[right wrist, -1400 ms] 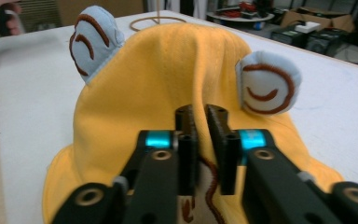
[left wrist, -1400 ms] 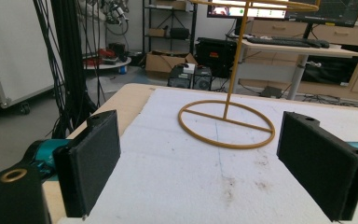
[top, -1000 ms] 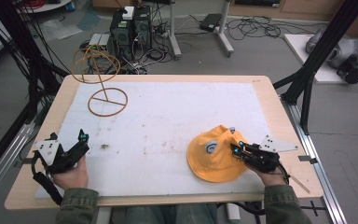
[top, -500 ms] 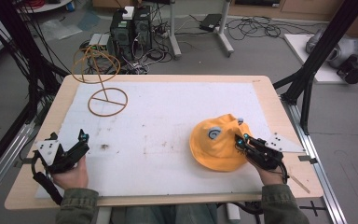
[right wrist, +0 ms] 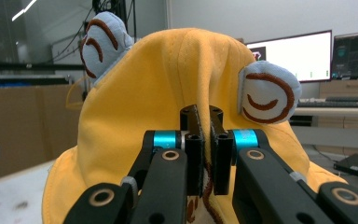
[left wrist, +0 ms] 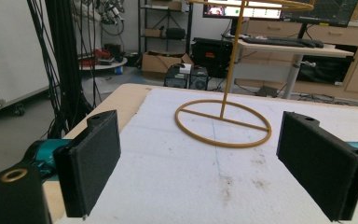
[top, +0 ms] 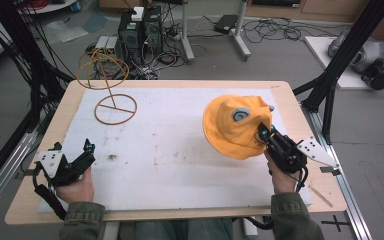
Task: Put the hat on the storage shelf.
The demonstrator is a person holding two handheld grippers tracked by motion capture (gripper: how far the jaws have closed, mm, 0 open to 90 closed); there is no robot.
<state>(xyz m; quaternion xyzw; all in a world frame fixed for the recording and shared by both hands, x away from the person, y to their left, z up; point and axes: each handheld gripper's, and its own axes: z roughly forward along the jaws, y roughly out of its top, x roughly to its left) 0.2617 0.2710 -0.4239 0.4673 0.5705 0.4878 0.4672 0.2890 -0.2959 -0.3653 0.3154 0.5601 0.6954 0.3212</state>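
Yellow hat (top: 234,125) hangs lifted, pinched by the right hand-held gripper (top: 264,134).

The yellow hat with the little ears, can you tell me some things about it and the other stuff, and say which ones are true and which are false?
1. The right gripper has its jaws pinched on the yellow hat. True.
2. The hat lies flat on the table. False: it is lifted, bunched up in the jaws.
3. The left gripper holds the wire stand. False: its jaws are wide open and the stand is farther off.
4. The hat has two pale blue ears with brown swirls. True.
5. The hat sits on the wire stand. False: they are far apart.
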